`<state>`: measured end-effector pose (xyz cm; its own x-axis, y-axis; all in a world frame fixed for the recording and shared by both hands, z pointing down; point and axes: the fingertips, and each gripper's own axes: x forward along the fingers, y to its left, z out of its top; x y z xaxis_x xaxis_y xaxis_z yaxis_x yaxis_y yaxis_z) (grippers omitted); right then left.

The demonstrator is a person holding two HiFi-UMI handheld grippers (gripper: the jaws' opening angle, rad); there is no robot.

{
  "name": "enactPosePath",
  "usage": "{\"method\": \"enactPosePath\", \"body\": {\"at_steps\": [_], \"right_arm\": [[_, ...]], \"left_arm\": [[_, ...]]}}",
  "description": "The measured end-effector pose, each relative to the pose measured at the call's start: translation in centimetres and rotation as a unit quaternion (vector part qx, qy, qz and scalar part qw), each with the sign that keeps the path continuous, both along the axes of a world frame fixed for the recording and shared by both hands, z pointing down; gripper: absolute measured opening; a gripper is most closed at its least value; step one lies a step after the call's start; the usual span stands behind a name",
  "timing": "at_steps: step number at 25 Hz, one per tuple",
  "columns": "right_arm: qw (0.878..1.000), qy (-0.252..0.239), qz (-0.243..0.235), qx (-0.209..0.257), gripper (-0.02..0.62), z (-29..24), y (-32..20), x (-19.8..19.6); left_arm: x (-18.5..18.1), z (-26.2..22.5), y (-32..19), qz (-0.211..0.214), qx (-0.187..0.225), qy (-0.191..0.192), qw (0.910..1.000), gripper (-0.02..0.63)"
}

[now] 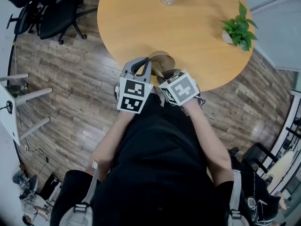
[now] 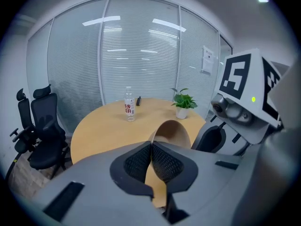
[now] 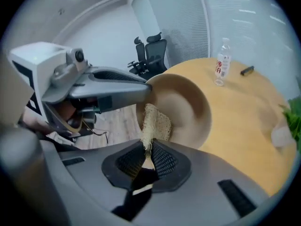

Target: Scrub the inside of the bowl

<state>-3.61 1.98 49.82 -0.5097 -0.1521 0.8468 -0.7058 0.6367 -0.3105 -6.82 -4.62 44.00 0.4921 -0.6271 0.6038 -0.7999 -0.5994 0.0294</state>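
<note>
The left gripper is clamped on the rim of the bowl, holding it tilted over the table's near edge. The right gripper pinches a scrub pad. The bowl's hollow opens at 12 o'clock from those jaws, and the pad seems to touch its inner wall.

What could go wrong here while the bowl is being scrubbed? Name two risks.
The left gripper pinches only the thin rim of the bowl, so scrubbing pressure may twist it loose near the table edge. The right gripper holds the scrubber by one edge; it may fold or slip.
</note>
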Motion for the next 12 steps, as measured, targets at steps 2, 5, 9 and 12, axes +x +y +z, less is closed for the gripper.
{"method": "enactPosePath", "body": {"at_steps": [2, 5, 9, 12], "right_arm": [[0.999, -0.039, 0.022, -0.021, 0.04, -0.2, 0.2, -0.3], [1.0, 0.008, -0.02, 0.006, 0.04, -0.3, 0.5, 0.4], [0.959, 0.215, -0.151, 0.106, 0.04, 0.5, 0.0, 3.2], [0.893, 0.341, -0.227, 0.187, 0.04, 0.3, -1.2, 4.5]], "left_arm": [[-0.2, 0.3, -0.1, -0.003, -0.003, -0.004, 1.0, 0.018], [-0.5, 0.8, -0.1, -0.002, -0.009, -0.013, 0.9999, 0.018], [-0.3, 1.4, 0.2, 0.007, -0.019, -0.029, 0.9994, 0.018], [0.0, 1.8, 0.4, 0.013, -0.032, -0.031, 0.9989, 0.02]]}}
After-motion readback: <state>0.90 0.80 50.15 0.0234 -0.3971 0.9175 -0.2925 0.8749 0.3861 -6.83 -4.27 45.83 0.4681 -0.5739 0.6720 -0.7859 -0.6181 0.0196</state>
